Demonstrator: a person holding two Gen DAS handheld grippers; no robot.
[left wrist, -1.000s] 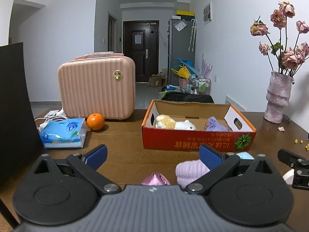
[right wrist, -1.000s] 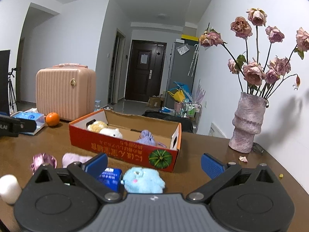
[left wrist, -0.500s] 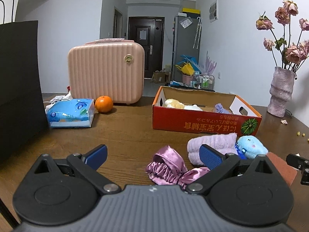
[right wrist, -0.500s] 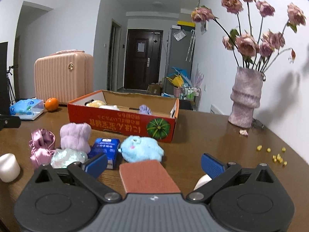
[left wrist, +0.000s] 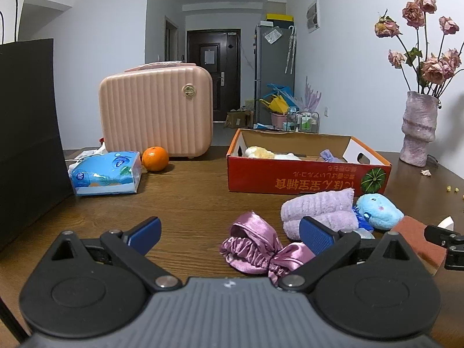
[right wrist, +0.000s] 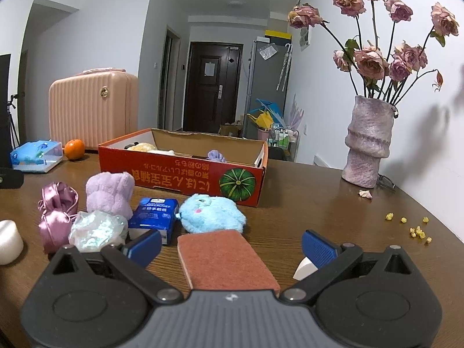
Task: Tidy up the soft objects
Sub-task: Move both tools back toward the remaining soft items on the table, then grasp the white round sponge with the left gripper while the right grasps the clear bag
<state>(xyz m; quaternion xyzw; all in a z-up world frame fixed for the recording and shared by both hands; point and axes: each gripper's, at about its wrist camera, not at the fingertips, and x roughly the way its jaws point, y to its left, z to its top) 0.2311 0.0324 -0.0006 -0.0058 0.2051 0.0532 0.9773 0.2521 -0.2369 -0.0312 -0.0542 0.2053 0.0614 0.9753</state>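
Observation:
A red cardboard box [left wrist: 307, 177] [right wrist: 185, 174] stands on the brown table with a cream plush and a small purple item inside. In front of it lie a pink satin scrunchie [left wrist: 258, 243] [right wrist: 55, 211], a lilac fluffy cloth [left wrist: 319, 208] [right wrist: 110, 191], a blue plush [left wrist: 378, 210] [right wrist: 211, 214], an iridescent pouch [right wrist: 95, 229], a blue tissue pack [right wrist: 155, 213] and a reddish sponge [right wrist: 226, 261]. My left gripper [left wrist: 229, 232] is open and empty, with the scrunchie between its fingers. My right gripper [right wrist: 232, 243] is open and empty over the sponge.
A pink suitcase [left wrist: 156, 116], an orange [left wrist: 155, 159] and a blue tissue packet [left wrist: 105, 172] stand at the back left. A black bag [left wrist: 26, 133] is at the left. A vase of dried roses [right wrist: 368, 142] stands right. A white cylinder [right wrist: 8, 240] lies at the left.
Both grippers have pulled back toward the near edge of the table and dropped lower. The scrunchie and sponge have come into fuller view. The jaws stayed open.

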